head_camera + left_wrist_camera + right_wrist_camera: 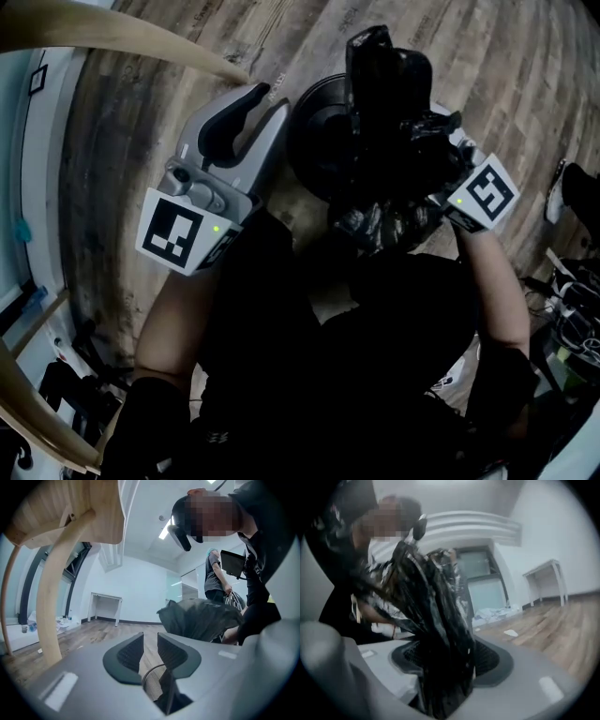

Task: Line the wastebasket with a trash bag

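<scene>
Trash bag [436, 620] — black, glossy, crumpled | between right gripper's [447, 649] parted fingers [487, 658]

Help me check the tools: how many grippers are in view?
2. The left gripper is at the head view's left, jaws slightly apart, empty; the right gripper is at its right, jaws wide, the trash bag between them.

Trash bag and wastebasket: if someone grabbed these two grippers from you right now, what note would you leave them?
Left gripper: jaws slightly apart, empty, beside the wastebasket.
Right gripper: jaws wide apart, trash bag lying loose between them, not pinched.
Done: bag is bunched up at the wastebasket, which stands on the floor.
To do: likely spread its mouth and fold it over the rim.
</scene>
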Tool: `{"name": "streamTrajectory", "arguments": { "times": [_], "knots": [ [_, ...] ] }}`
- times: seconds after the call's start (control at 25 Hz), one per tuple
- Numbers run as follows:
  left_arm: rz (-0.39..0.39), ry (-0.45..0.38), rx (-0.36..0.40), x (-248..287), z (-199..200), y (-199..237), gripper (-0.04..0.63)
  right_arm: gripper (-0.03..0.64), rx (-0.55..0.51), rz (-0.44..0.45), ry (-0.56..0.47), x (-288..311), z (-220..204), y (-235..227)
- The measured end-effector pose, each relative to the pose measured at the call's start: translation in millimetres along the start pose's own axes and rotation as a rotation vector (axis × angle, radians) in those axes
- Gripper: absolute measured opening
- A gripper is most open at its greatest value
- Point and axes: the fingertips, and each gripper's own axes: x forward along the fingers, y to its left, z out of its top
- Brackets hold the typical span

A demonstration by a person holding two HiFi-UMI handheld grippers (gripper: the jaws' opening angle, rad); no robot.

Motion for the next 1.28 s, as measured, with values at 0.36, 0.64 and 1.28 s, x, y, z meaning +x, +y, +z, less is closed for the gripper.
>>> {"name": "streamTrajectory", "arguments": {
  "times": [0.36, 0.64, 1.28],
  "knots": [
    [0.009, 0.013, 0.012, -4.9, 6.7, -4.2, 0.101, 0.255, -0.256, -0.02, 0.284, -20.8, -31.0, -0.9],
    [-0.085, 0.01, -0.056, 6.6, 7.6, -26.8, 0.174, 0.255, -0.35, 0.021, 0.279, -17.8, -25.6, 17.5],
    [-0.281, 0.298, -0.291, 31.9, -13.0, -68.4, 0.306, 0.255, -0.362, 0.048, 0.253, -17.2, -28.1, 16.5]
  ]
}}
